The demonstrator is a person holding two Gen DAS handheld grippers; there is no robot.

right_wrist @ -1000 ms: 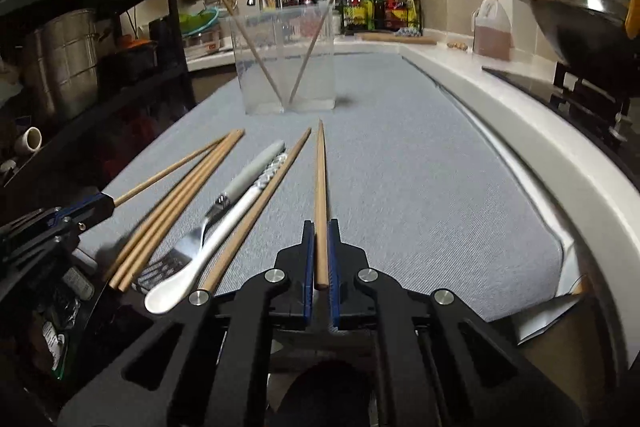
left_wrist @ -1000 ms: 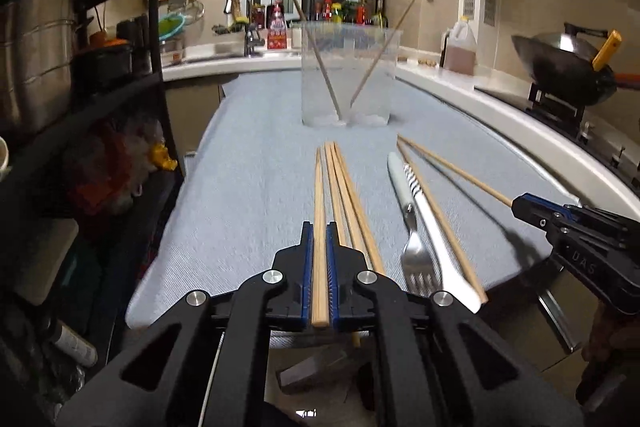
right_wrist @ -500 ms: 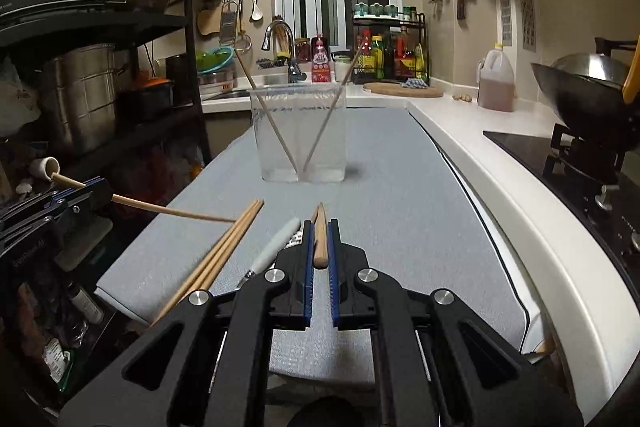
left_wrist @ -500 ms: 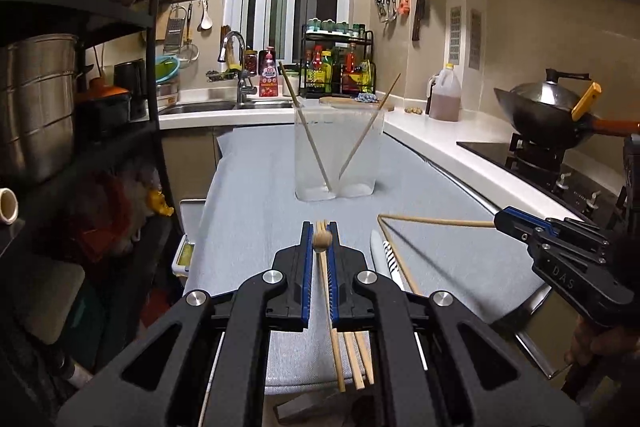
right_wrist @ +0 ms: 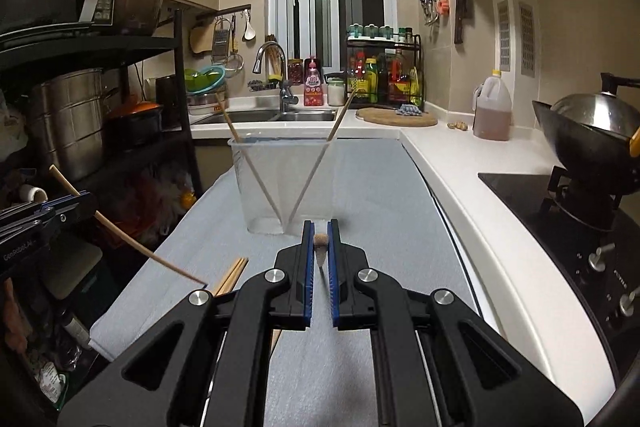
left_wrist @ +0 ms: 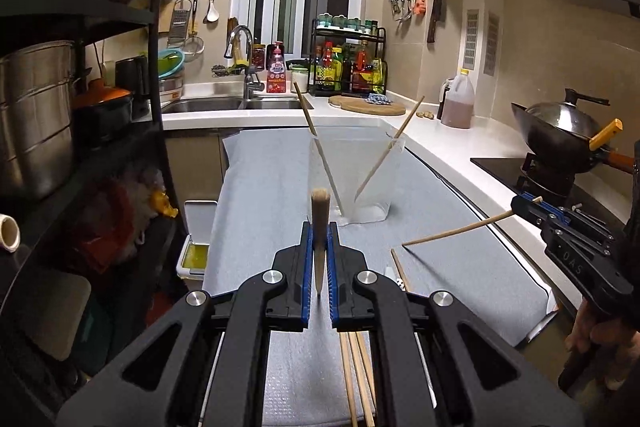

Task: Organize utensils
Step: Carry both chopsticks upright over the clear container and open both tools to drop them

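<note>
My left gripper (left_wrist: 319,227) is shut on a wooden chopstick (left_wrist: 319,211), seen end-on, its thick end pointing ahead. My right gripper (right_wrist: 320,227) is likewise shut on a second chopstick (right_wrist: 321,243). In the left wrist view the right gripper (left_wrist: 528,205) shows at the right with its chopstick (left_wrist: 456,230) slanting down to the mat. In the right wrist view the left gripper (right_wrist: 86,201) shows at the left with its chopstick (right_wrist: 132,241). A clear plastic container (left_wrist: 354,179) (right_wrist: 284,183) stands ahead on the grey mat (left_wrist: 272,187), holding two crossed chopsticks. Loose chopsticks (left_wrist: 356,379) (right_wrist: 232,275) lie below.
A black shelf rack with steel pots (left_wrist: 36,115) stands left. To the right are the white counter, a wok on the stove (left_wrist: 560,131) (right_wrist: 592,131) and an oil jug (right_wrist: 492,111). Sink (left_wrist: 224,103), tap and a bottle rack (right_wrist: 384,75) sit at the back.
Both grippers have risen from the mat, each lifting its chopstick. The held chopsticks now tilt down toward the mat, and the loose utensils have dropped low in the views.
</note>
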